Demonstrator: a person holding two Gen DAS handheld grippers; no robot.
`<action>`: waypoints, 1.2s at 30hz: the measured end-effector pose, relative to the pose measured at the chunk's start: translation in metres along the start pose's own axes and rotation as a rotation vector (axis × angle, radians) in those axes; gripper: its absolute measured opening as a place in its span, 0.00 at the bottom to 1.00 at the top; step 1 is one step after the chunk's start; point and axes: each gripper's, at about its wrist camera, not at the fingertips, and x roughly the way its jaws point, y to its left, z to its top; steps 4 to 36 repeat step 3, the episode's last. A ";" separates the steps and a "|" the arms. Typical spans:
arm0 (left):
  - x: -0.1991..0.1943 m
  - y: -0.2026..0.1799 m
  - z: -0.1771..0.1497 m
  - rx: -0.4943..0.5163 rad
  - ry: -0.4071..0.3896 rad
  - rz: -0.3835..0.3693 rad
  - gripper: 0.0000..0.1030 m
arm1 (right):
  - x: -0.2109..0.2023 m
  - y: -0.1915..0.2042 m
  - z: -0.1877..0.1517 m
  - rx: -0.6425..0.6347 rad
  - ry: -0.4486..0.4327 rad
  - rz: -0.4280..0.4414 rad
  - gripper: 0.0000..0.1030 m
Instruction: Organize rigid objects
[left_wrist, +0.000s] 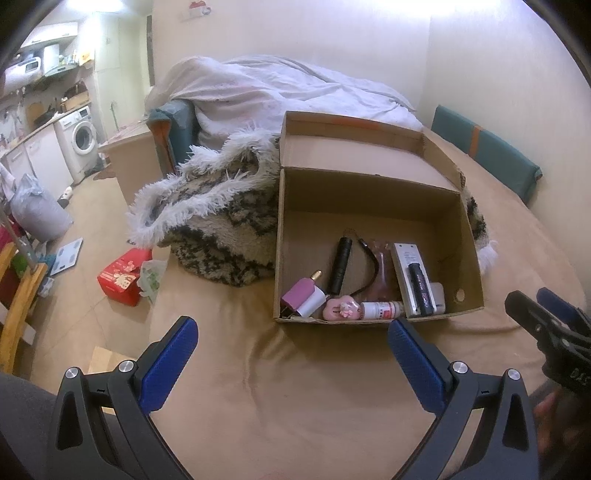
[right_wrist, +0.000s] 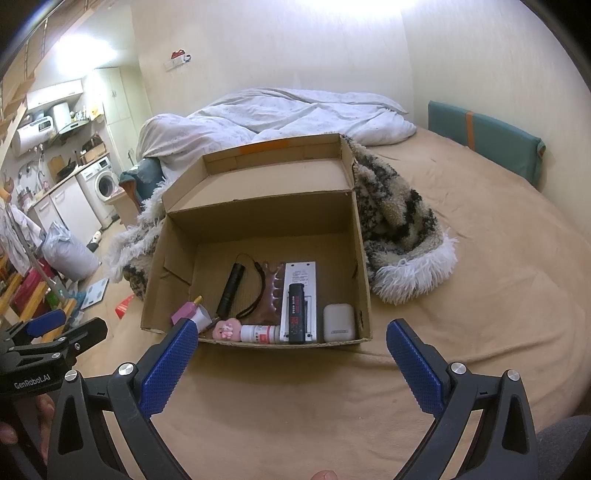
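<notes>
An open cardboard box (left_wrist: 373, 195) (right_wrist: 258, 218) sits on the tan bed sheet, lid folded back. Along its near wall lie a purple-and-white charger (left_wrist: 303, 297) (right_wrist: 192, 314), a black flashlight (left_wrist: 340, 267) (right_wrist: 229, 291), a pink figurine (left_wrist: 341, 308) (right_wrist: 226, 329), a small white bottle (left_wrist: 380, 309) (right_wrist: 258, 333), a white remote (left_wrist: 406, 264) (right_wrist: 300, 277) with a black stick (left_wrist: 421, 284) (right_wrist: 296, 314) on it, and a white earbud case (right_wrist: 338, 322). My left gripper (left_wrist: 291, 338) and my right gripper (right_wrist: 291, 341) hover open in front of the box, empty.
A shaggy black-and-cream blanket (left_wrist: 221, 221) (right_wrist: 399, 229) wraps behind the box, with a white duvet (left_wrist: 280, 92) beyond. A teal cushion (right_wrist: 487, 136) leans on the right wall. The bed edge drops left to a floor with a red box (left_wrist: 123, 277) and a grey bag (left_wrist: 37, 210).
</notes>
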 end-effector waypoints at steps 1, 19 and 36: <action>0.000 0.000 0.000 0.002 0.002 -0.005 1.00 | 0.000 0.000 0.000 0.000 0.001 0.000 1.00; 0.000 -0.003 0.000 0.010 0.005 -0.010 1.00 | -0.001 0.001 0.000 -0.001 0.002 0.000 1.00; 0.000 -0.003 0.000 0.010 0.005 -0.010 1.00 | -0.001 0.001 0.000 -0.001 0.002 0.000 1.00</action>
